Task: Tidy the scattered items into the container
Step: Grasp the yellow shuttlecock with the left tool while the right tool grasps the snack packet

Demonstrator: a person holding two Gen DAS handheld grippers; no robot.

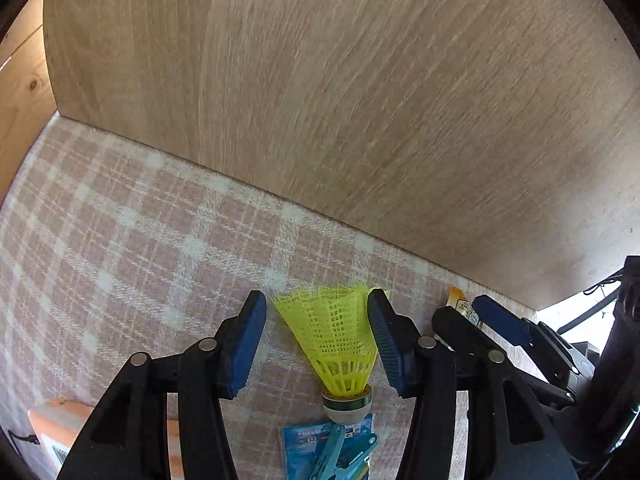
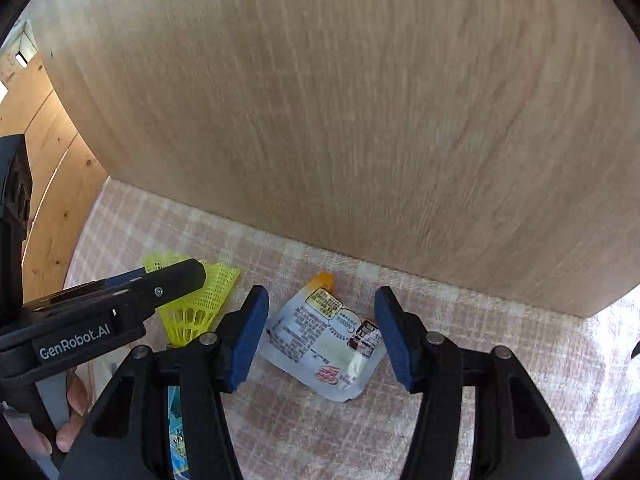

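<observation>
Yellow mesh shuttlecock (image 1: 334, 344) on plaid cloth (image 1: 120, 240), between left gripper (image 1: 317, 342) pads: light, springy skirt, crushes easily, so better pinched low near cork. Jaws wide open, right pad touching or just beside skirt. Further right, flat sauce packet (image 2: 326, 344): thin, slippery, limp. Right gripper (image 2: 322, 340) open, straddling, holding nothing.

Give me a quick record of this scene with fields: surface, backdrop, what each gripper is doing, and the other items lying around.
surface: pink checked cloth
backdrop: wooden board standing along the cloth's far edge
left gripper: open, fingers on either side of a yellow shuttlecock, right finger close against its skirt
right gripper: open, around a white snack pouch lying flat
other items: blue packet just below the shuttlecock's cork; orange-edged object at lower left, partly hidden
container: cannot tell
</observation>
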